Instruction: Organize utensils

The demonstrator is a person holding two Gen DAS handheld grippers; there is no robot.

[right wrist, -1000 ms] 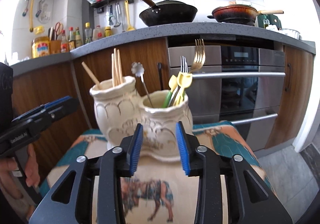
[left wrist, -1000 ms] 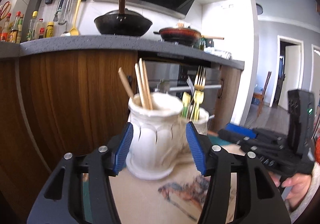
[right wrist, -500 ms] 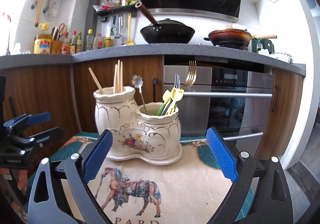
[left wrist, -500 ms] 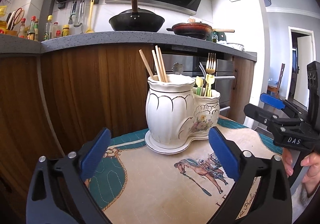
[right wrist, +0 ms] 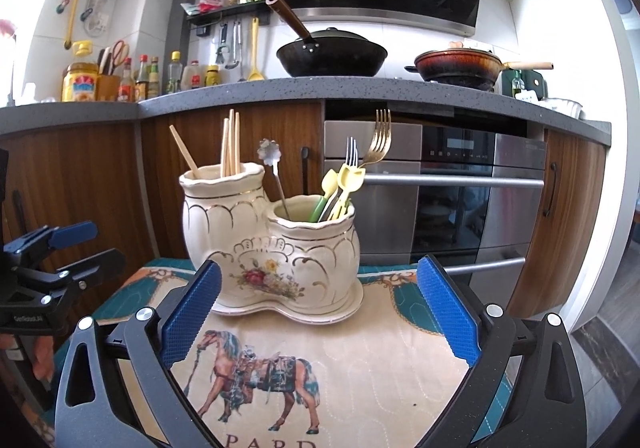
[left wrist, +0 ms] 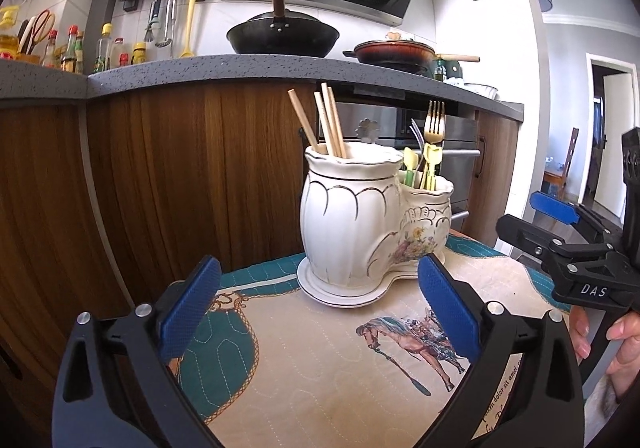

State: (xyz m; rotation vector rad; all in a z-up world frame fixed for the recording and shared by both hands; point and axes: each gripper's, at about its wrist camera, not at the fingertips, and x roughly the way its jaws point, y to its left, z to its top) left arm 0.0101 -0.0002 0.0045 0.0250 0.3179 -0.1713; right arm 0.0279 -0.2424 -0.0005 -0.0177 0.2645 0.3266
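A cream ceramic double utensil holder [left wrist: 352, 215] [right wrist: 272, 248] stands on its saucer on a horse-print cloth [right wrist: 360, 348]. Wooden chopsticks [right wrist: 230, 143] fill the taller pot. The lower pot holds forks [right wrist: 378, 139], a flower-topped spoon [right wrist: 269, 151] and yellow and green plastic utensils [right wrist: 340, 183]. My left gripper [left wrist: 318, 276] is open wide, a little short of the holder, with nothing between its pads. My right gripper [right wrist: 320, 268] faces the holder's flowered side; its jaws are opening and are clear of the holder. Each gripper shows at the edge of the other's view.
Behind the small table runs a wooden cabinet front under a grey counter [right wrist: 360, 87] with a black wok [right wrist: 332, 55] and a red pan [right wrist: 460, 65]. An oven [right wrist: 440, 199] is at back right. A hand [left wrist: 616, 340] holds the right gripper.
Both grippers have opened from close around the holder and drawn back from it. The holder now stands free on the cloth, farther away in both views.
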